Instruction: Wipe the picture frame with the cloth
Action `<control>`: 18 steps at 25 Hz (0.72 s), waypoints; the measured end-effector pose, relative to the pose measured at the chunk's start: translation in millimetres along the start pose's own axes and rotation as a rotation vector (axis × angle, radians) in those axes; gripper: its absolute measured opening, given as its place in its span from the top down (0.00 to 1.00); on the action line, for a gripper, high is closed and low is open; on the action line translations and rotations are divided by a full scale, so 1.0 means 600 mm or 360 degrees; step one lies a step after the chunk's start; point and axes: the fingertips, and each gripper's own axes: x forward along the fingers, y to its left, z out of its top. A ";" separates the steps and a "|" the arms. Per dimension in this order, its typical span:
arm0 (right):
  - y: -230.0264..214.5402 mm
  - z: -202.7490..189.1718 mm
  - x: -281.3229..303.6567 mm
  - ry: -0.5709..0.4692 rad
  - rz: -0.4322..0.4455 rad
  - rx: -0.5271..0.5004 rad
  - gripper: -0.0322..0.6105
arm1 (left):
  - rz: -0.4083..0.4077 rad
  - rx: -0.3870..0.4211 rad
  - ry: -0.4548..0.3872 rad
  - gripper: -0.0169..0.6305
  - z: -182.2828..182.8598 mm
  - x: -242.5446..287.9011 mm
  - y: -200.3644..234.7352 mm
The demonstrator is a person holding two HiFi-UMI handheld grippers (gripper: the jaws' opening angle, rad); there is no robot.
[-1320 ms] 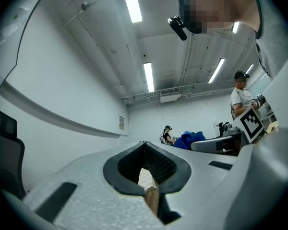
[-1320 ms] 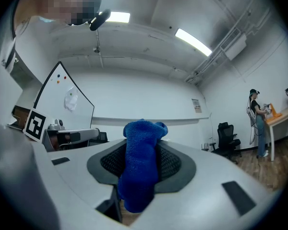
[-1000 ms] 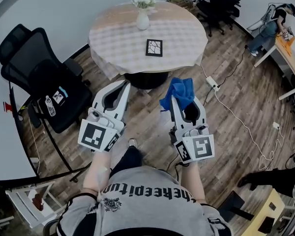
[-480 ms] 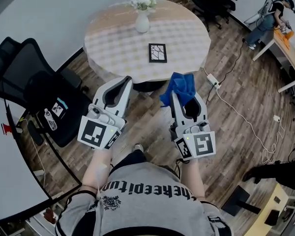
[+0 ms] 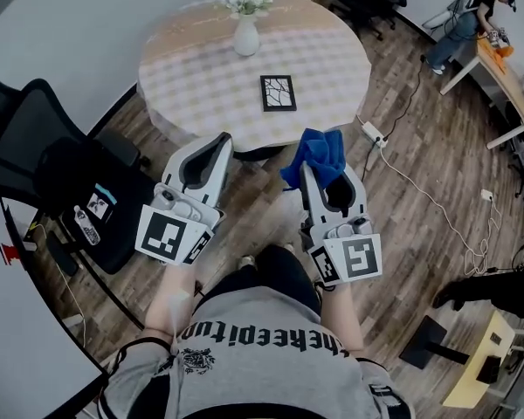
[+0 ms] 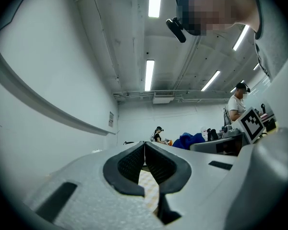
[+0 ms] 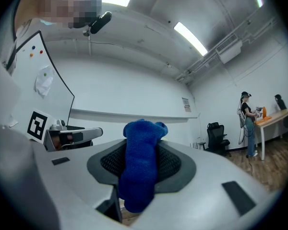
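While the right hand-held gripper (image 5: pixel 327 176) clamps it, the cloth (image 5: pixel 318 151) bulges forward.

Blue cloth (image 5: pixel 319 157) — black-and-white picture frame (image 5: pixel 278 92), pale checked tablecloth (image 5: pixel 201 72), white vase (image 5: pixel 246 37)

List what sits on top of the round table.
A picture frame lying flat near the middle and a flower vase toward the far edge. The blue cloth in the right gripper covers part of the near rim.
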 end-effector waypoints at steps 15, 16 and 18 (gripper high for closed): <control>-0.061 -0.021 0.130 0.0022 0.0029 0.0019 0.72 | 0.0046 -0.0015 0.0000 0.95 -0.034 0.092 0.094; -0.068 -0.023 0.142 0.0023 0.0035 0.0025 0.72 | 0.0053 -0.0013 0.0001 0.95 -0.036 0.102 0.101; -0.084 -0.026 0.167 0.0028 0.0051 0.0031 0.72 | 0.0069 -0.0008 0.0002 0.95 -0.041 0.123 0.117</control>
